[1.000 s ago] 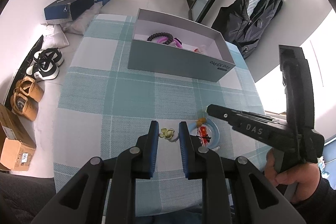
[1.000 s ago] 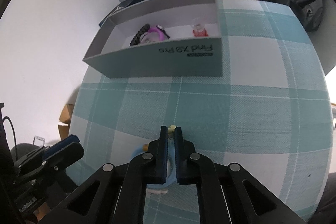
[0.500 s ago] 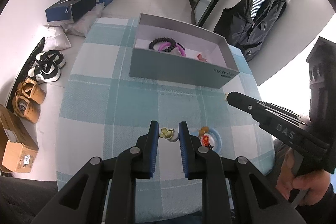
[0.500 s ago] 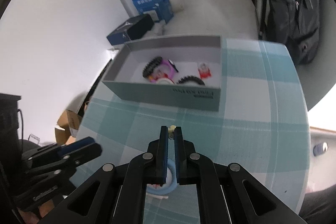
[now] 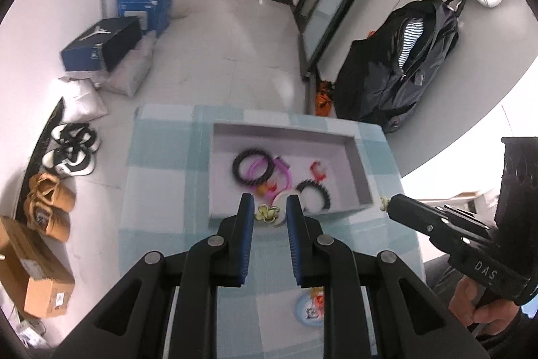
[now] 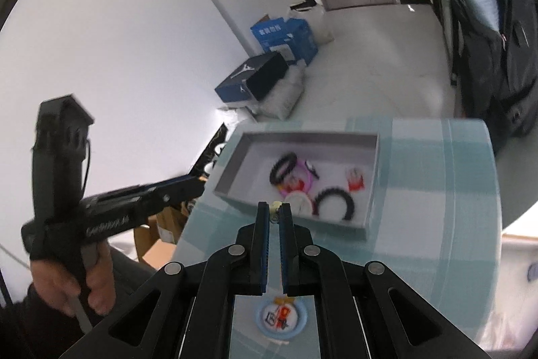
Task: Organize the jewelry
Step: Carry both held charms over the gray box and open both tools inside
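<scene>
My left gripper (image 5: 269, 211) hangs just in front of the grey box (image 5: 356, 164) and is shut on a small yellow flower piece (image 5: 265, 213) with a white ring on it. My right gripper (image 6: 275, 210) is shut on a tiny pale yellow piece (image 6: 276, 205) above the box's near wall (image 6: 235, 164). Inside the box lie black braided bracelets (image 5: 252, 170), a pink ring (image 5: 255, 171) and a red piece (image 5: 317, 169). A round blue disc (image 6: 280, 315) with a red and white item lies on the checked tablecloth (image 6: 437, 190) below both grippers.
Beyond the table's far edge the floor holds blue shoe boxes (image 5: 101, 46), pairs of shoes (image 5: 70, 150), cardboard boxes (image 5: 43, 288) and a dark backpack (image 5: 403, 69). A person's hand (image 6: 67, 278) holds the left gripper at the table's left side.
Both grippers have risen and moved towards the box, each carrying its small piece. The box is now seen from above, and the blue disc has dropped behind on the cloth.
</scene>
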